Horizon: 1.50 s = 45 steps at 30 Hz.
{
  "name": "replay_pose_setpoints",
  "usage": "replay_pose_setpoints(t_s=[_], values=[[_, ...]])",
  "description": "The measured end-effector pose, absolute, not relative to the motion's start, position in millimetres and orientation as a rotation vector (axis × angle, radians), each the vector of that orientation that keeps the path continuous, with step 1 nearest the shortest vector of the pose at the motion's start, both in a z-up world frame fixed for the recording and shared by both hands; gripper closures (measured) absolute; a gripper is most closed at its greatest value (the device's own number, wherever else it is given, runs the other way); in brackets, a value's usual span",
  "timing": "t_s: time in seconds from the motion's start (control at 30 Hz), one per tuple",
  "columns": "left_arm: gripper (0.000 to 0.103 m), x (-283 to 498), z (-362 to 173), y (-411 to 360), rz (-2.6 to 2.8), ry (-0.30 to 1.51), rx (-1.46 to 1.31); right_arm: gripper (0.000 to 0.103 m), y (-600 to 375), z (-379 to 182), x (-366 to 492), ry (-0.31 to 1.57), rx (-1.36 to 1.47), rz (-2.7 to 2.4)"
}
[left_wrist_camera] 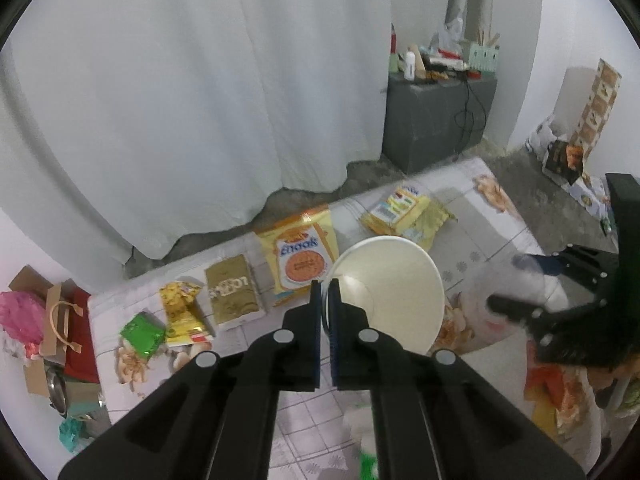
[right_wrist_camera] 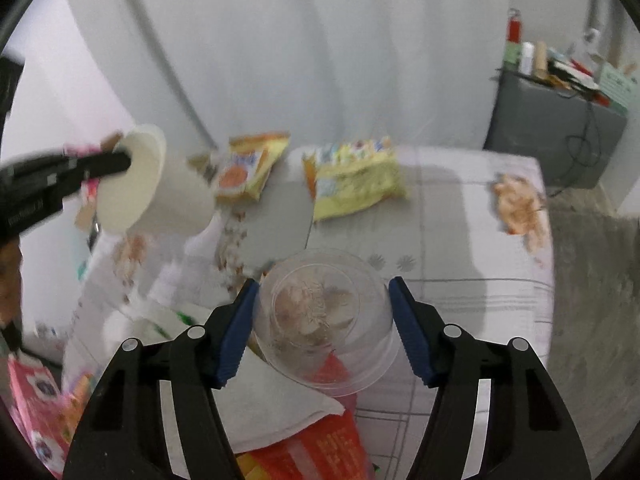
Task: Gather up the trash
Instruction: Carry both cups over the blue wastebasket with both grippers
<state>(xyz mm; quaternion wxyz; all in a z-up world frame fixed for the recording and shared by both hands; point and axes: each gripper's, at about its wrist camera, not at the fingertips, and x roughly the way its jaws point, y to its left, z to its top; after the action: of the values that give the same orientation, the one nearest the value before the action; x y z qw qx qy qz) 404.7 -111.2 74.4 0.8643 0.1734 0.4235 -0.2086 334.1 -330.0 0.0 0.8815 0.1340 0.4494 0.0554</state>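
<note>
One yellow "Snack"-lettered packet, gold wrapper alongside.

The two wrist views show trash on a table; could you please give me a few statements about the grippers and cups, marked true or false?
1. The left gripper is shut on the rim of the white paper cup. True.
2. The white paper cup stands upright on the table. False: it is lifted and tilted, mouth toward the left wrist camera.
3. The clear plastic cup sits between the fingers of the right gripper. True.
4. The clear plastic cup is green. False: it is transparent.
5. Yellow snack wrappers lie on the table. True.
</note>
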Motion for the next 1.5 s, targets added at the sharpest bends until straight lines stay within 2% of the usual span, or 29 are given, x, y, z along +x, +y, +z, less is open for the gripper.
replay_pose_setpoints(t_s=[0.13, 0.27, 0.47, 0.73, 1.17, 1.5], values=[[0.100, 392, 98, -102, -0.436, 0.847, 0.325, 0.041, -350, 29, 305, 0.835, 0.369, 0.097], [0.100, 372, 115, -96, -0.463, 0.811, 0.313, 0.041, -360, 36, 282, 0.779, 0.471, 0.110], [0.100, 348, 115, -87, -0.488, 0.823, 0.301, 0.041, -352, 25, 265, 0.779, 0.581, 0.126], [0.100, 323, 130, -76, -0.507, 0.814, 0.271, 0.041, -360, 56, 231, 0.586, 0.845, 0.321], [0.100, 260, 170, -93, -0.604, 0.738, 0.266, 0.041, -362, 101, 143, 0.446, 0.823, 0.255], [0.100, 198, 173, -161, -0.766, 0.732, 0.301, 0.041, -399, 93, 53, 0.389, 0.822, -0.016]])
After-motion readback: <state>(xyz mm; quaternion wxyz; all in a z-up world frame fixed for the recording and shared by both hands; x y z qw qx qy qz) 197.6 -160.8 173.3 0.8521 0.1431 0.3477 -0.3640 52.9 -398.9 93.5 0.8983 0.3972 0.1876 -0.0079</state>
